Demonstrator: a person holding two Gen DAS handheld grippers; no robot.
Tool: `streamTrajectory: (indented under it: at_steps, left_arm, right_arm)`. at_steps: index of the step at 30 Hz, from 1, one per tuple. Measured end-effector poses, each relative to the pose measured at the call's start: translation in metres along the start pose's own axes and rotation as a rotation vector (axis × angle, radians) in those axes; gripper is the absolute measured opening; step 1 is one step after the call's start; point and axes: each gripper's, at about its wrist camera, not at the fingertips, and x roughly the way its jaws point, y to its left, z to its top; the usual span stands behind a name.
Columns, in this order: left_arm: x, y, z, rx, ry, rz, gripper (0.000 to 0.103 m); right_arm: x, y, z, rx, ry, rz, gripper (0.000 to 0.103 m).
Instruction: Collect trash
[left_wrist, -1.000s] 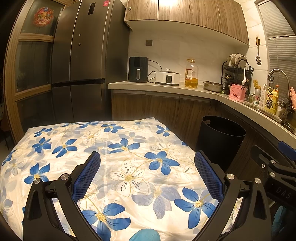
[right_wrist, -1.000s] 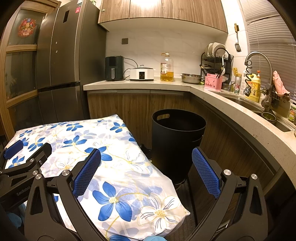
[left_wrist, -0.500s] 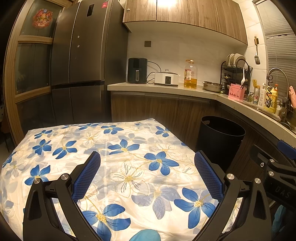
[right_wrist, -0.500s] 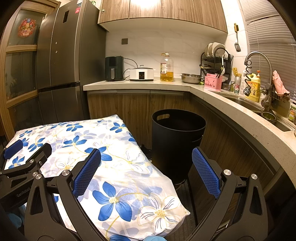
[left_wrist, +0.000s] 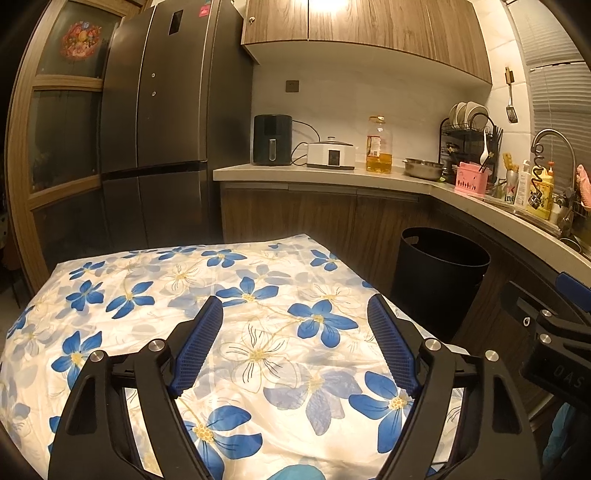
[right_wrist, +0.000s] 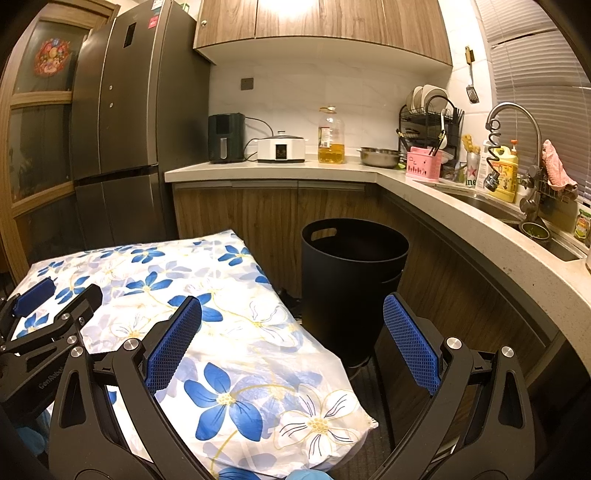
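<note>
Both the left gripper (left_wrist: 295, 345) and right gripper (right_wrist: 291, 341) hover with jaws released and empty above the blue-flowered cloth worktop (left_wrist: 155, 295). No trash shows on it; the round black plastic bin (right_wrist: 352, 273) stands just beside. The step looks like searching, so the next move calls for locating litter.

The right gripper (left_wrist: 561, 376), seen at the edge of the left wrist view, bears the letters "DAS". The left gripper (right_wrist: 48, 384), in the right wrist view, shows "GenRobo", cut off. Bottle labels by the sink are too small to read.
</note>
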Motion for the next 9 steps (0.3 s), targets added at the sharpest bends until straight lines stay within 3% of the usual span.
streamTrajectory:
  at_steps: [3, 9]
  left_arm:
    - [-0.0001, -0.0006, -0.0011, -0.001, 0.003, 0.012, 0.087]
    - [-0.0034, -0.0011, -0.0008, -0.009, -0.007, 0.010, 0.088]
  right_arm:
    - [0.0001, -0.0001, -0.0001, 0.001, 0.000, -0.001, 0.097]
    - [-0.0007, 0.0002, 0.0004, 0.003, -0.002, 0.000, 0.097]
